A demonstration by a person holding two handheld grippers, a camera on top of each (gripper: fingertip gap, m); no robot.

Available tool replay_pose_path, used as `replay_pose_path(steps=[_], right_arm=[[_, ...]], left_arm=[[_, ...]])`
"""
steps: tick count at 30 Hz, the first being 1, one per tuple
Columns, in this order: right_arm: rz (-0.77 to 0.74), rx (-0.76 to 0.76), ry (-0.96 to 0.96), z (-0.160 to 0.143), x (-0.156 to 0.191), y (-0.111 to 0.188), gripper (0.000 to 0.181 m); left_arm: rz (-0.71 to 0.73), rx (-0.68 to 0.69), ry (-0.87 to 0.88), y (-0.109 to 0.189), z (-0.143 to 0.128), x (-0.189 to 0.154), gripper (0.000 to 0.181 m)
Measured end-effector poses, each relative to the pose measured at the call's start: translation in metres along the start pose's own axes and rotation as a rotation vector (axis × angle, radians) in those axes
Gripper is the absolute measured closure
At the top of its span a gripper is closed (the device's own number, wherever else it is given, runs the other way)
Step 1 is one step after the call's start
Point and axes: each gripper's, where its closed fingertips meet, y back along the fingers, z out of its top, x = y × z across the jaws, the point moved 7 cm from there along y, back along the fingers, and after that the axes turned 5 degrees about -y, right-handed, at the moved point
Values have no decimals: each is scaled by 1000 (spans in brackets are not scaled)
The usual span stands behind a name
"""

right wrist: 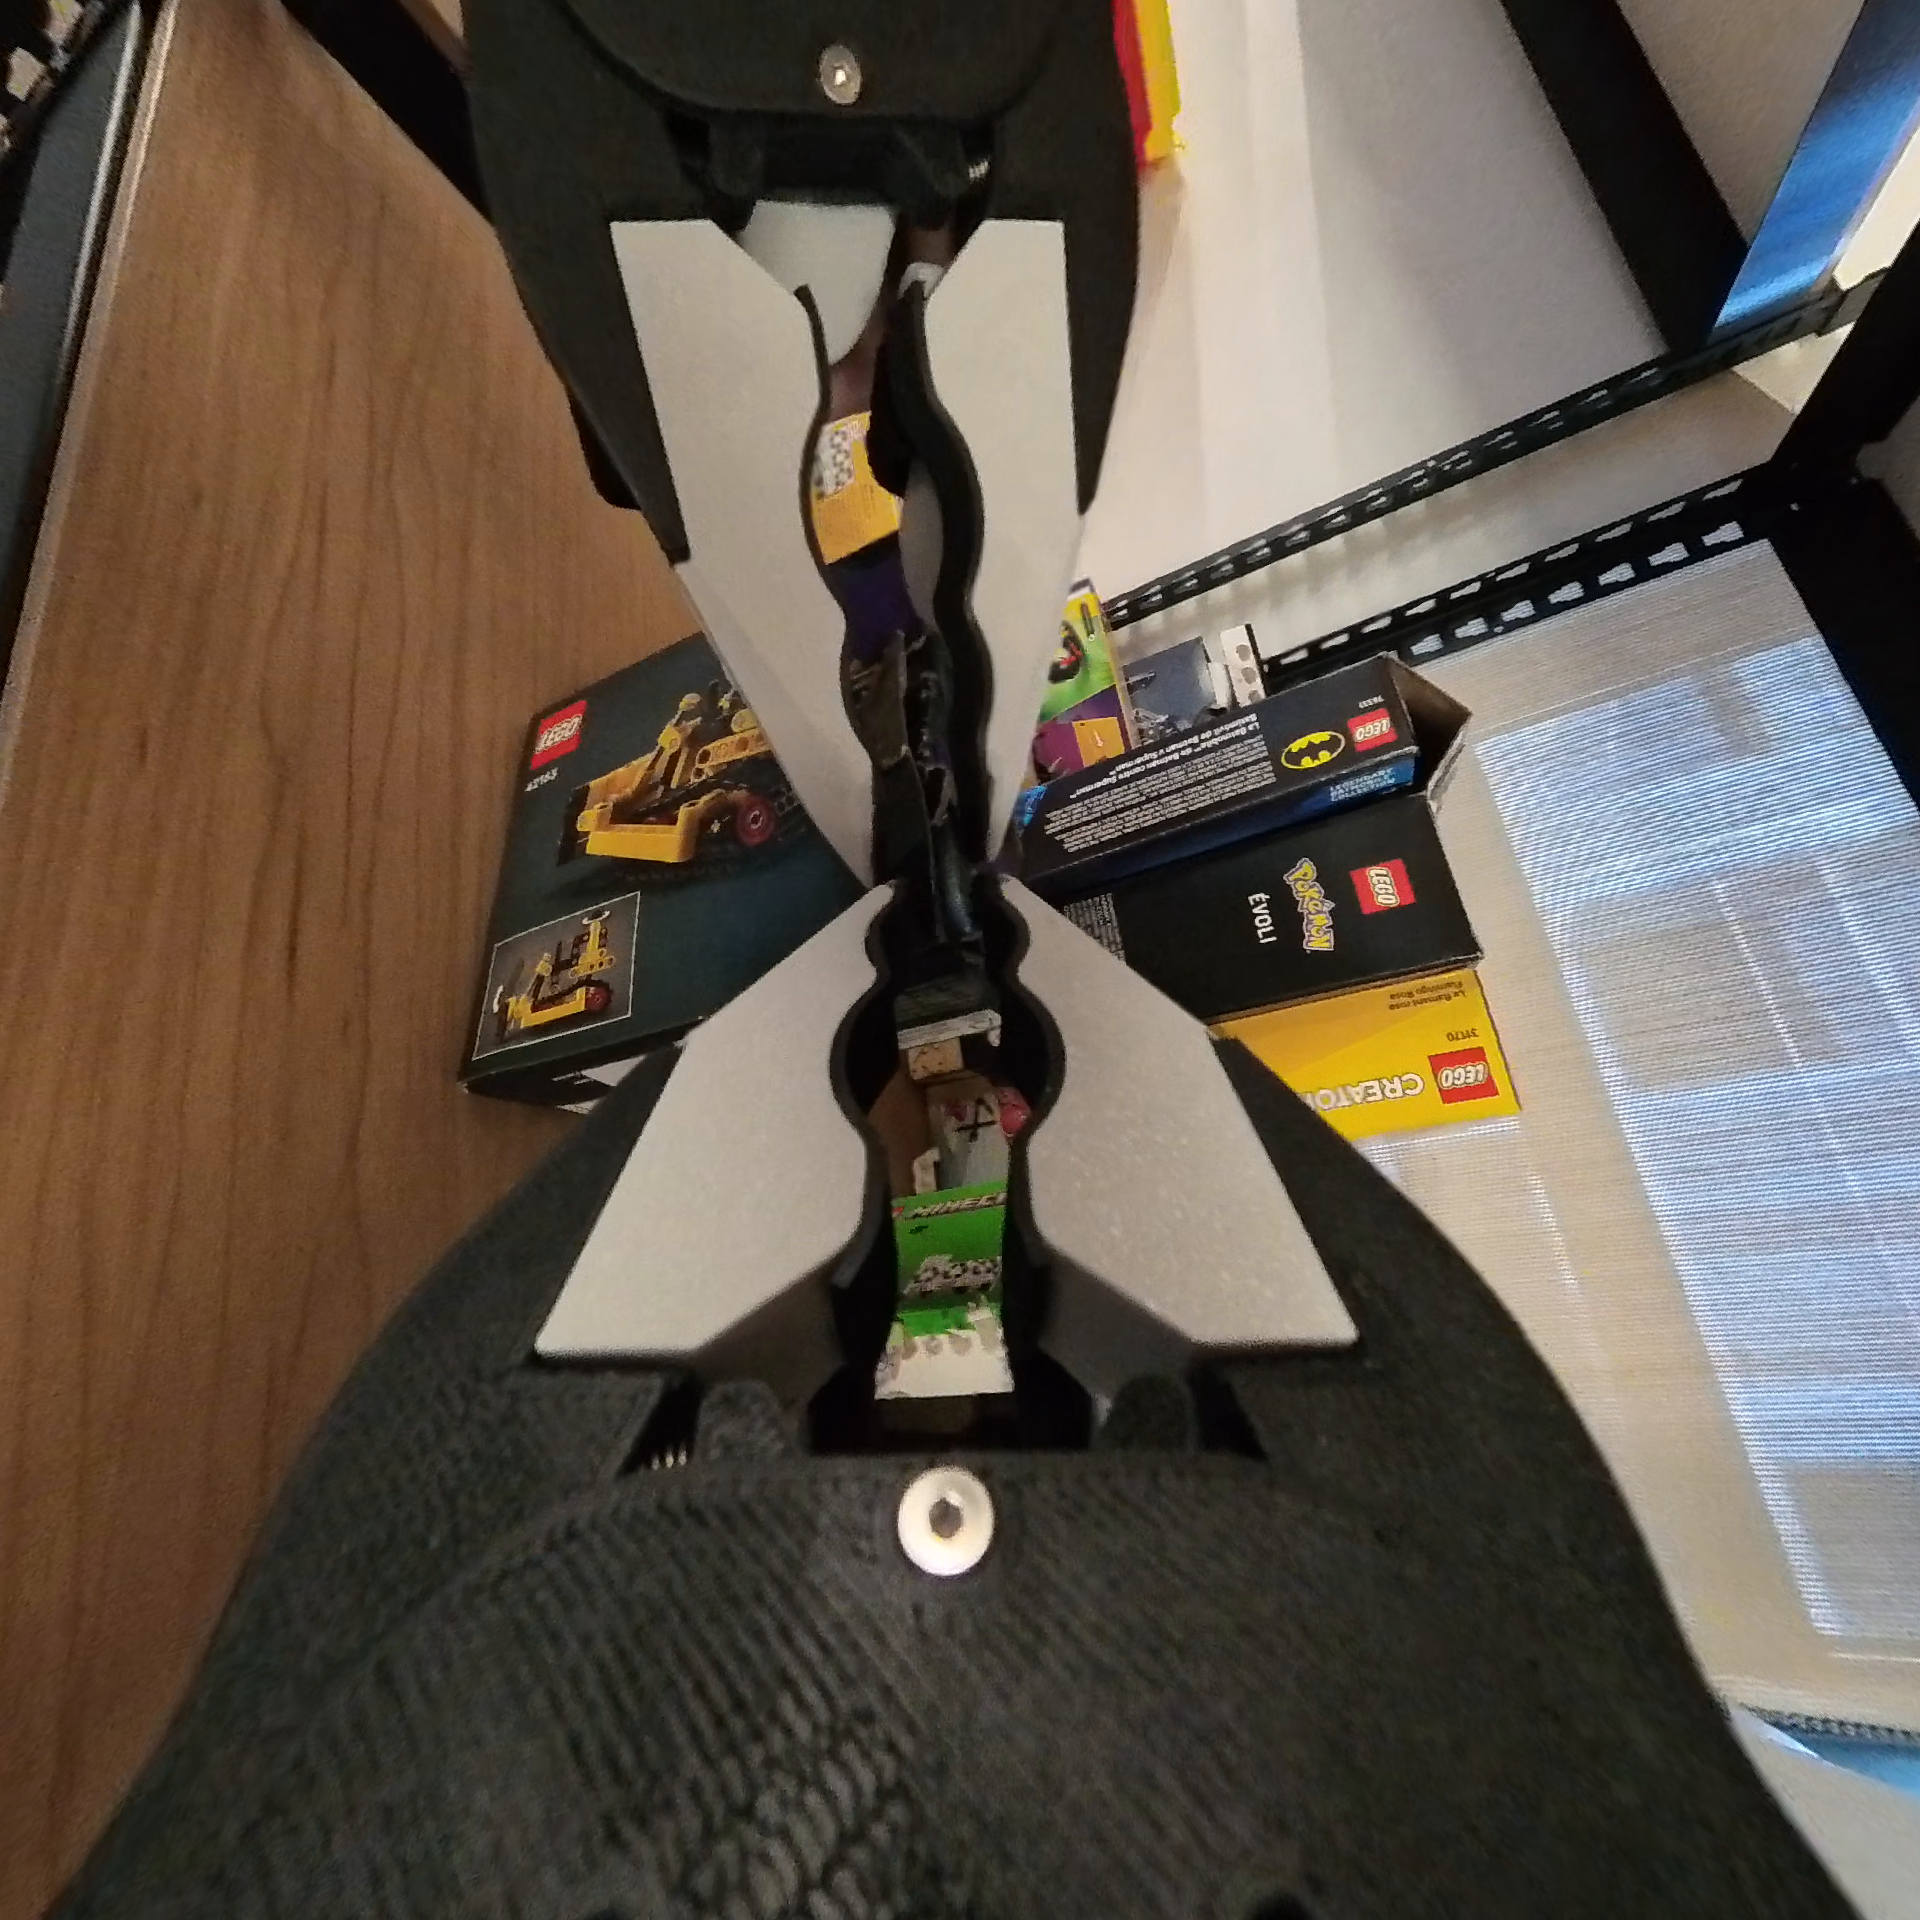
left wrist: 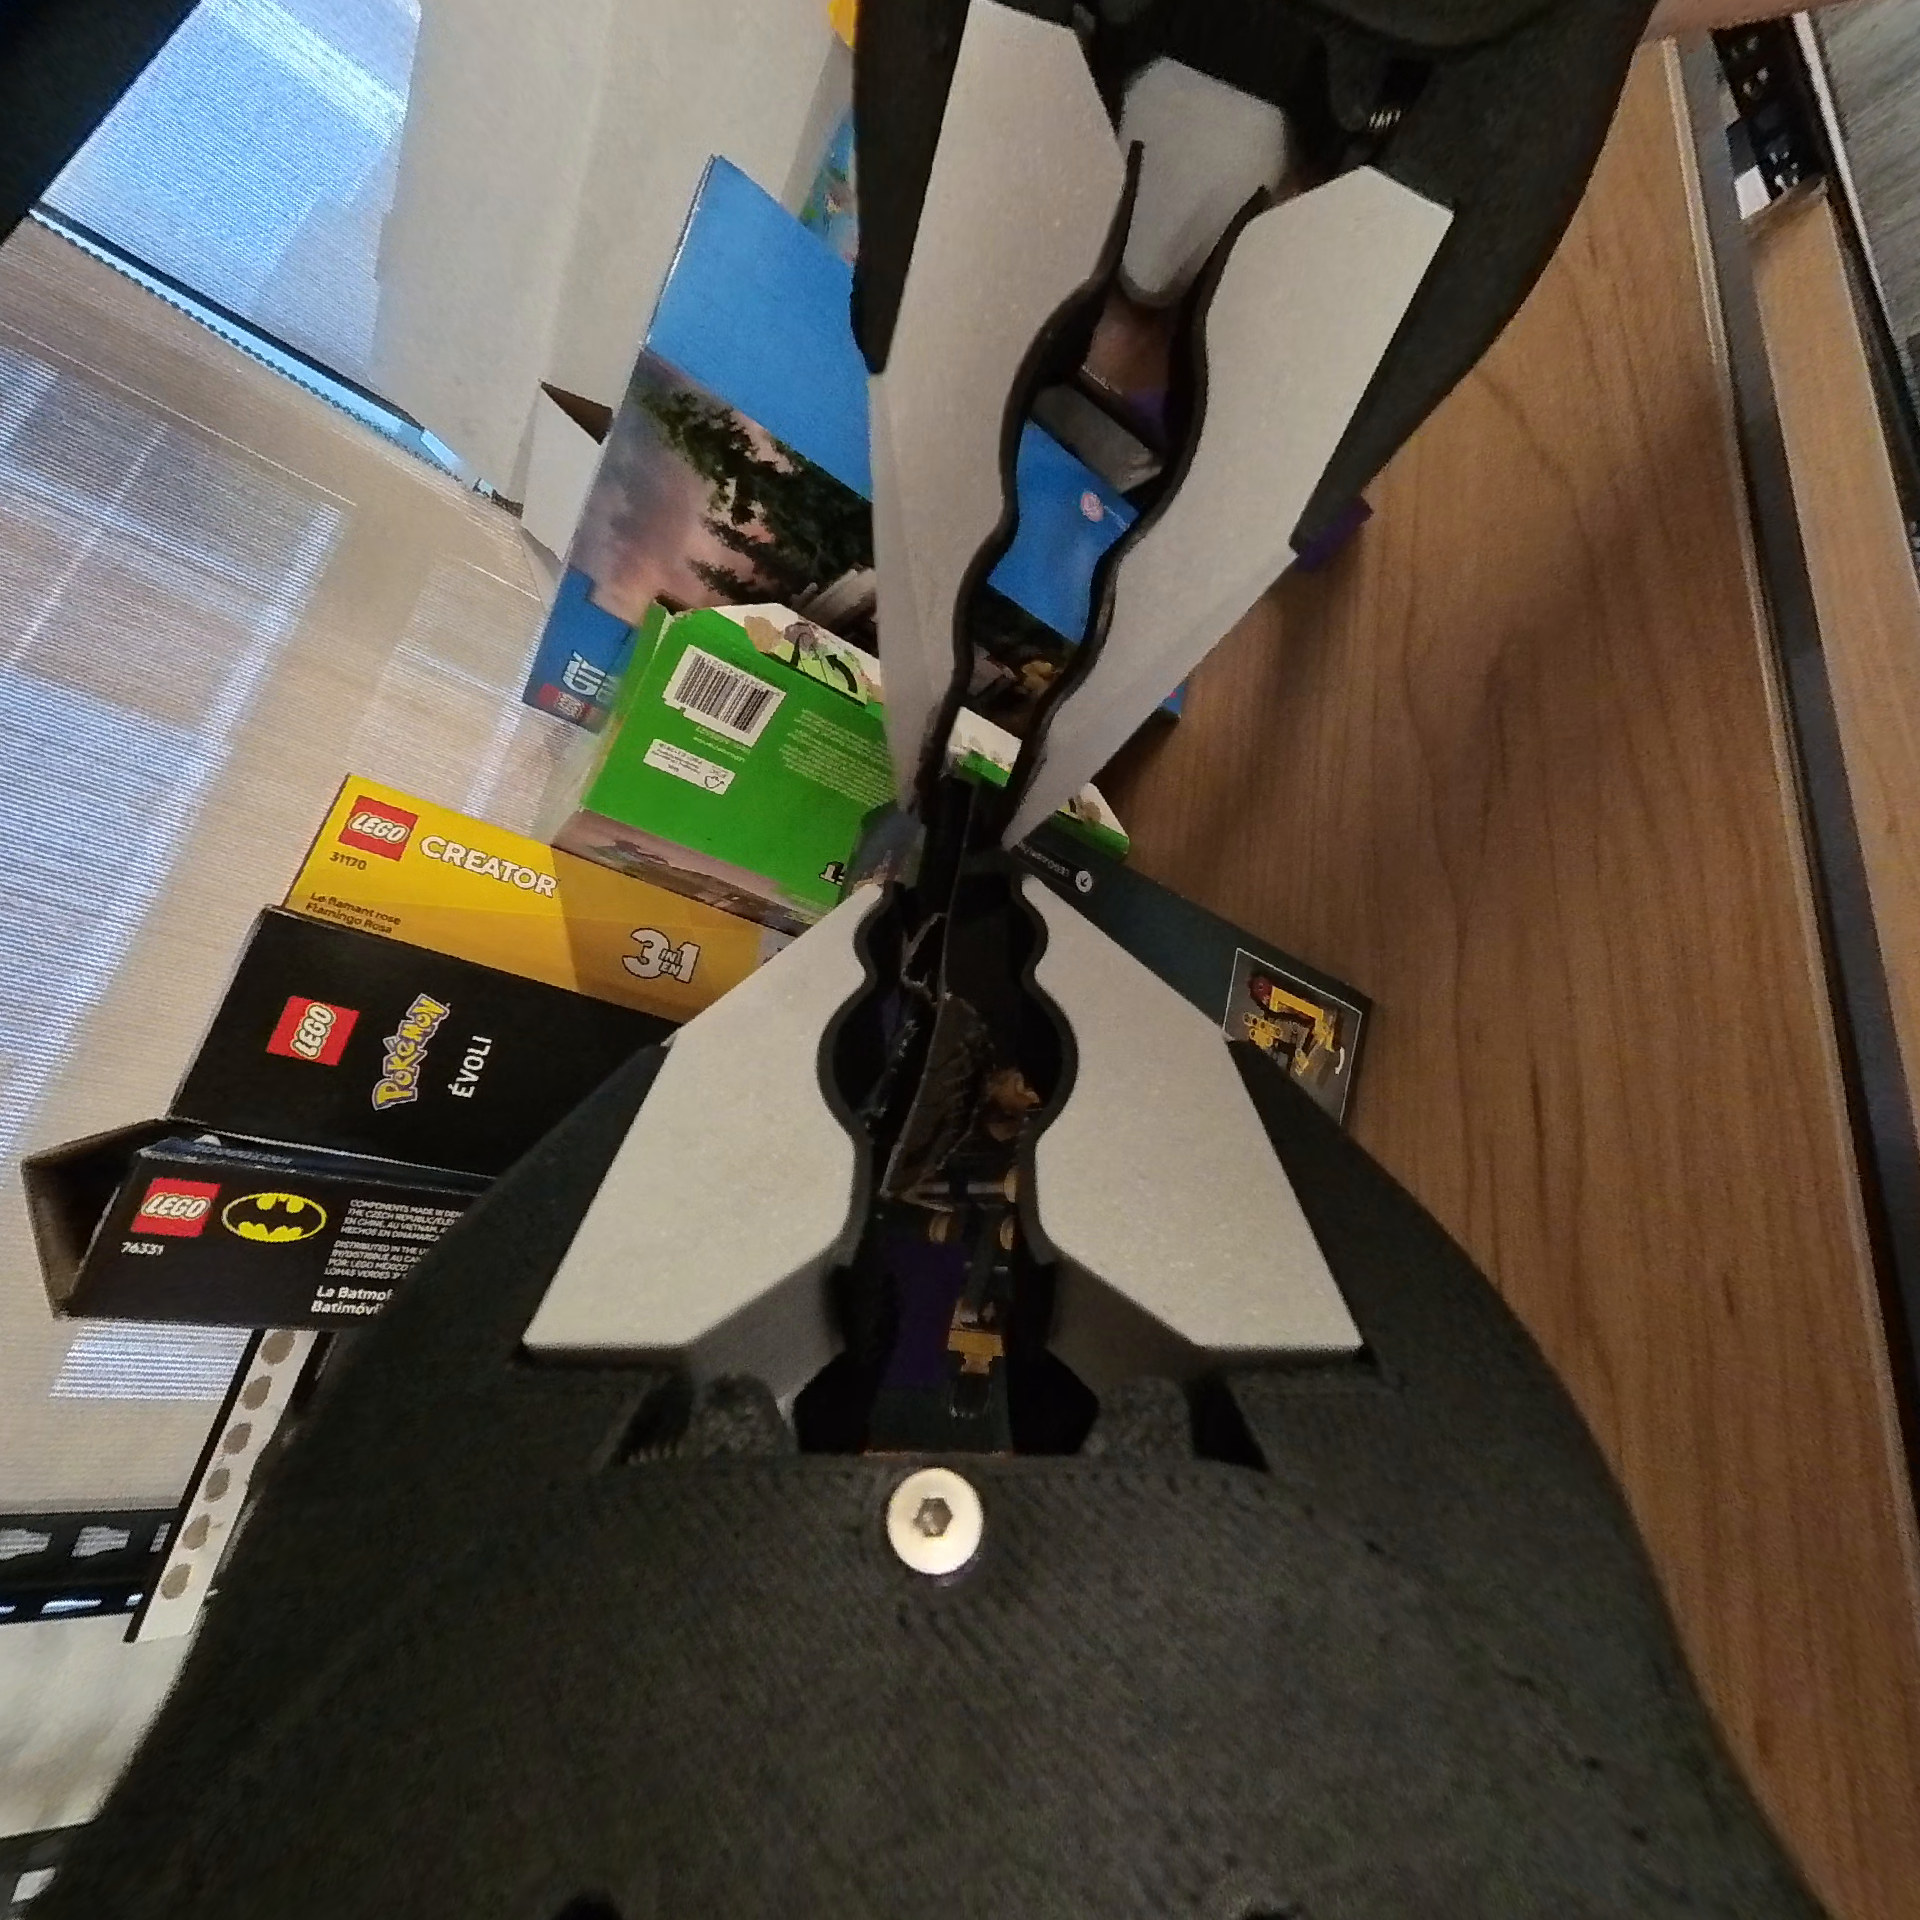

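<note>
We saw the left gripper's [left wrist: 954, 888] jaws nearly together around a thin dark piece [left wrist: 951, 1049], though we could not tell if they pinched it. The right gripper [right wrist: 943, 888], jaws likewise narrow, met it tip to tip. Both hovered over a dark box [right wrist: 644, 831] on the wooden table [right wrist: 260, 727], beside stacked boxes [left wrist: 416, 1039].

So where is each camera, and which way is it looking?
Left wrist view: sits on the left gripper and looks along its fingers at a green box beside a wood surface; its own fingers show.
Right wrist view: sits on the right gripper and faces the opposite way, at a bulldozer box; its own fingers show.
Shared: each sees the other gripper tip to tip, plus the black box and yellow box.
</note>
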Motion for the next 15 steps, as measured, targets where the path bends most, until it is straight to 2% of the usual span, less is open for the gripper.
replay_pose_path(steps=[15], right_arm=[[-69,17,124,-3,5,-1,174]], left_arm=[[11,2,6,-2,-1,0,165]])
